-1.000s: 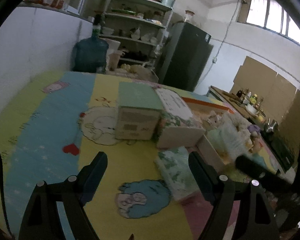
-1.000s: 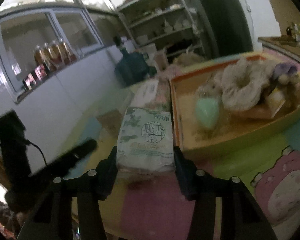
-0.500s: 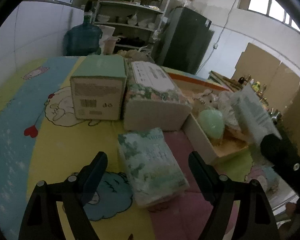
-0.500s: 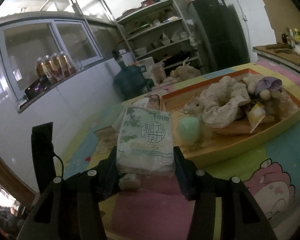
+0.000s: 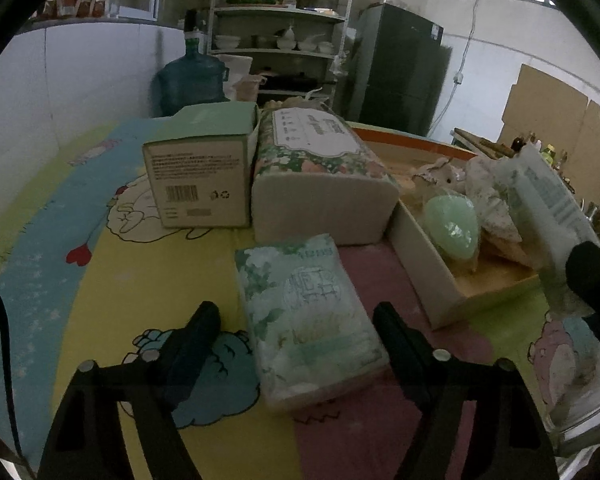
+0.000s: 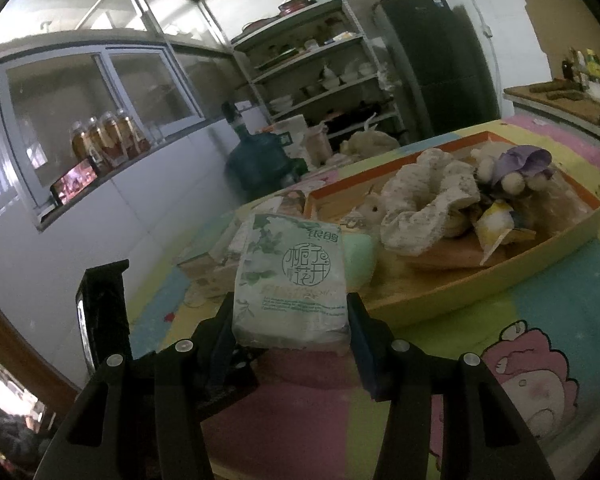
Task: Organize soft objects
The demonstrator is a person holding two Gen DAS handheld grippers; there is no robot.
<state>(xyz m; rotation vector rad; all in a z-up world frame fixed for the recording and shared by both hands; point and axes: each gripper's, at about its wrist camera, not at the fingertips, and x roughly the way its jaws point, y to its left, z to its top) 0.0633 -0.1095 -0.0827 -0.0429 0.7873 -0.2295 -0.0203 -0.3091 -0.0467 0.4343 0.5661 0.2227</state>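
My right gripper [image 6: 292, 320] is shut on a green-and-white tissue pack [image 6: 292, 284] and holds it above the mat in front of the orange-rimmed tray [image 6: 540, 248]; the pack also shows at the right of the left wrist view [image 5: 544, 196]. My left gripper [image 5: 296, 328] is open, its fingers on either side of a second tissue pack [image 5: 308, 320] that lies flat on the mat. The tray holds a cream plush ring [image 6: 428, 196], a purple soft toy [image 6: 520, 164] and a pale green soft piece [image 5: 452, 226].
A green carton [image 5: 200, 176] and a large floral tissue block [image 5: 320, 184] stand behind the lying pack, beside the tray wall [image 5: 424, 264]. A water jug [image 5: 190, 80], shelves [image 5: 284, 32] and a dark fridge [image 5: 400, 72] stand behind the table.
My left gripper has moved forward and lower until its fingers flank the lying tissue pack. My right gripper has lifted its tissue pack higher and drawn it back from the tray.
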